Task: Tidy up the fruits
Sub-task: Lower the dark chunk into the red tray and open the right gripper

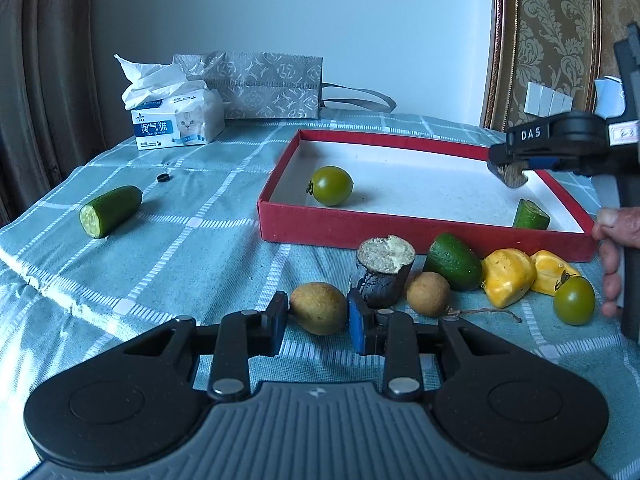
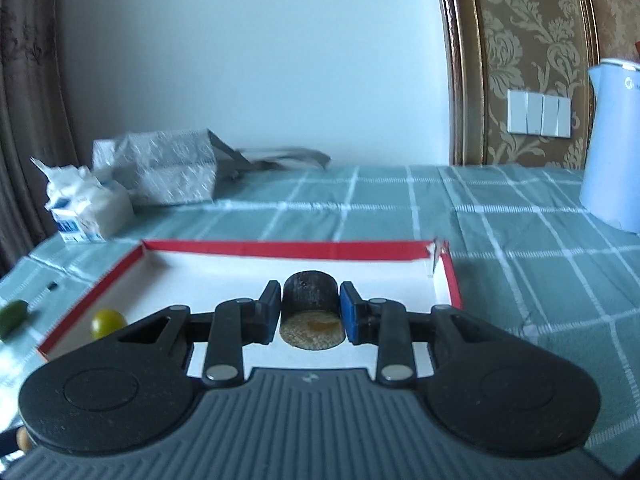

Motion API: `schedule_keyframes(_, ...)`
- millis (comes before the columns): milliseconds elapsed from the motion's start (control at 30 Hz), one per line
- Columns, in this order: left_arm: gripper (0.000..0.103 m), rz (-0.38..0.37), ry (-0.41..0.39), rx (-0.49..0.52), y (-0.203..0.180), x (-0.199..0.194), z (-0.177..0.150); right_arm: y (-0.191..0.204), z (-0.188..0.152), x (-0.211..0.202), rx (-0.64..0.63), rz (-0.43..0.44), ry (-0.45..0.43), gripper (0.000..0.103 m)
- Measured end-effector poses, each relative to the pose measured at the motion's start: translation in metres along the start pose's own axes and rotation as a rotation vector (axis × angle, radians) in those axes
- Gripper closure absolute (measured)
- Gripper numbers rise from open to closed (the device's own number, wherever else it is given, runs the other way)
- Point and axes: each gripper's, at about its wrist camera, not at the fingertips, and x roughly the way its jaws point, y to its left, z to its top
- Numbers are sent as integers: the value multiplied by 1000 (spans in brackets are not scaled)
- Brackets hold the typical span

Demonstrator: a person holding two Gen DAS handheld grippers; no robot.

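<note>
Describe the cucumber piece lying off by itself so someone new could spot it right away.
Start at the red tray on the checked tablecloth. Look left, toward the tissue pack: the cucumber half lies alone there, cut face forward, unlike the fruit bunched before the tray.

We saw a tissue pack (image 1: 176, 120) standing near the table's far left corner, with a grey patterned gift bag (image 1: 264, 84) just beside it along the far edge. A small black ring (image 1: 162, 177) lay on the checked tablecloth (image 1: 192, 184). A pale blue kettle (image 2: 612, 140) stood toward the right edge, below wall switches (image 2: 538, 114).
</note>
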Motion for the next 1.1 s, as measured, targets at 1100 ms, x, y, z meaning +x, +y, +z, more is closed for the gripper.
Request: schedule_keyframes(1100, 72, 86, -62, -35, 5, -13, -3, -84, -34, -99, 147, -112, -300, 29)
